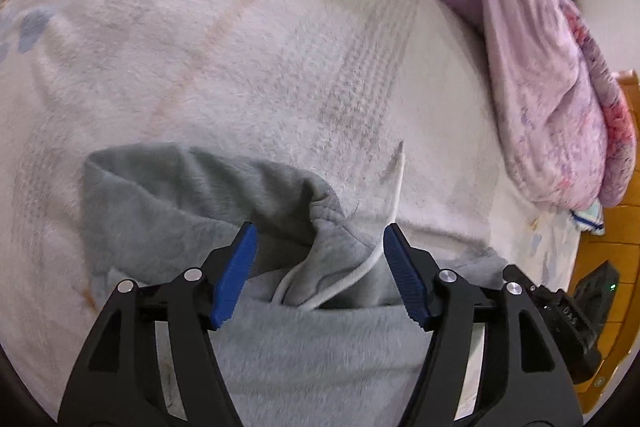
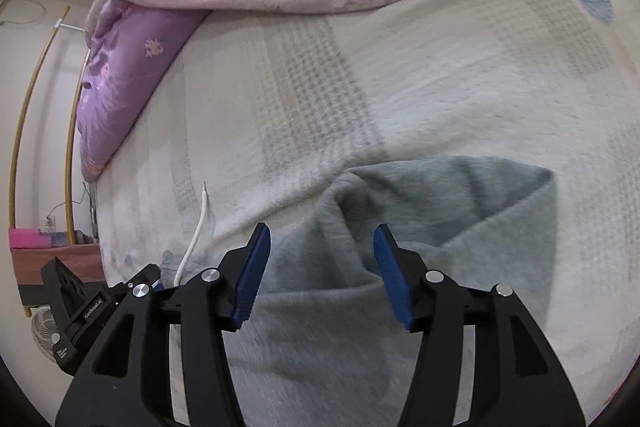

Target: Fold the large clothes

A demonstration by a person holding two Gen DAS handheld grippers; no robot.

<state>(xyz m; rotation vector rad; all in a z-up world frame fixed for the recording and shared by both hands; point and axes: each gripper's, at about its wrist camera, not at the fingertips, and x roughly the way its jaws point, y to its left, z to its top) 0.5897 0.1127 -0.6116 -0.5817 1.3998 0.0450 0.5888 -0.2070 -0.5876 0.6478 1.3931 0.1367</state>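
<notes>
Garment: soft grey fleece hoodie (image 1: 304, 359), body folded over, hood exposed on bed blanket (image 1: 240, 67).
Left gripper (image 1: 320, 275): fingers spread, holding nothing.
Right gripper (image 2: 322, 275): fingers spread, holding nothing.
Left: probably hood and final tidy folds.

A pale fleecy bed (image 1: 248, 67) carries a grey hoodie (image 1: 168, 211) – beyond it, a pink floral quilt (image 1: 536, 75).

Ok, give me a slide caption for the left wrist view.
Open left gripper above a grey hoodie, white drawstring trailing on the pale blanket.

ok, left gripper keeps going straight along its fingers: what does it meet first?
Likely the grey hoodie: the open left gripper frames its bunched hood and white drawstring. Depth unclear.
</notes>
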